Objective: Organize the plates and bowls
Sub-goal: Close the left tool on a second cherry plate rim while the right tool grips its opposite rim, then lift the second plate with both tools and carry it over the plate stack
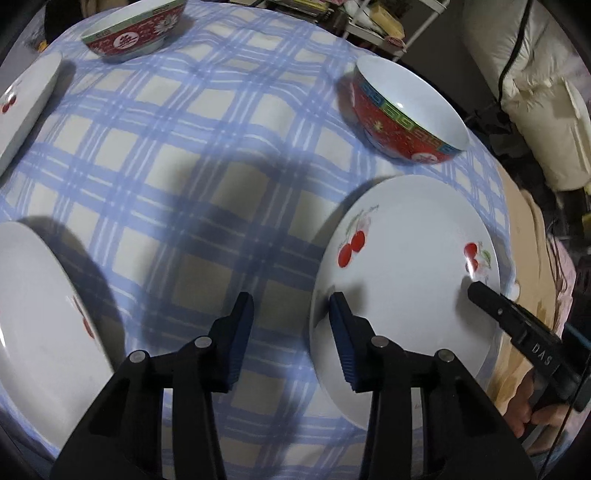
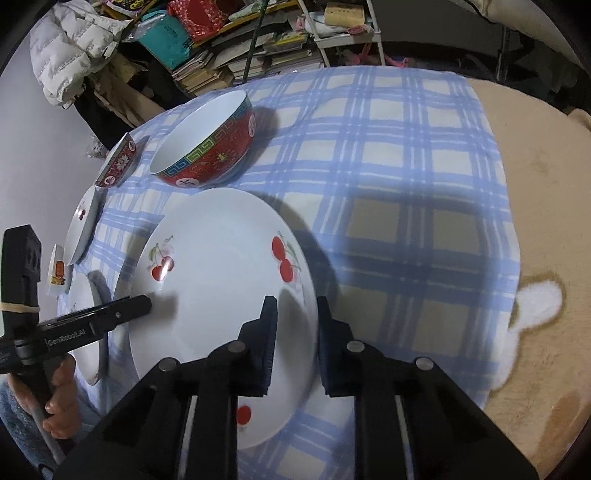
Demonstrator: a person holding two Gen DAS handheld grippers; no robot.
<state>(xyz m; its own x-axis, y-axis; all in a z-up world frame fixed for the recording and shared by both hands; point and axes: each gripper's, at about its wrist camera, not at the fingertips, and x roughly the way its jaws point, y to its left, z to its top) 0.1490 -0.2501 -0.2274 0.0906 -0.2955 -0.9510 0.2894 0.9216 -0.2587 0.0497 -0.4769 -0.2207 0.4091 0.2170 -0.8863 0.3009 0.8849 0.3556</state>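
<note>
Straddling: right gripper (image 2: 293, 332) has the rim of the big cherry plate (image 2: 221, 280) sitting between its jaws, one pad over the plate face, the other outside the edge; can't tell if they're actually squeezing it yet
Left gripper (image 1: 291, 332): jaws spread wide, right pad over the near-left rim of that same plate, left pad over bare cloth
Cherry plate spot: lying on the blue plaid tablecloth (image 2: 406, 177) on the worktop, just in front of the larger red bowl (image 2: 210, 147)
Other dishes: a smaller red bowl (image 1: 133, 33) further back, a second cherry plate (image 1: 40, 325) at the left, a third plate (image 1: 26, 103) at the far-left edge
Readable writing: "DAS" on the right gripper's body in the left view, "GenRobot.AI" (a bit blurry) on the left gripper's side in the right view
Bowl markings: white Chinese character medallions on both red bowls, can't read them properly
Background: stacked books (image 2: 229, 62) and a white puffy jacket (image 2: 70, 44) behind the worktop
</note>
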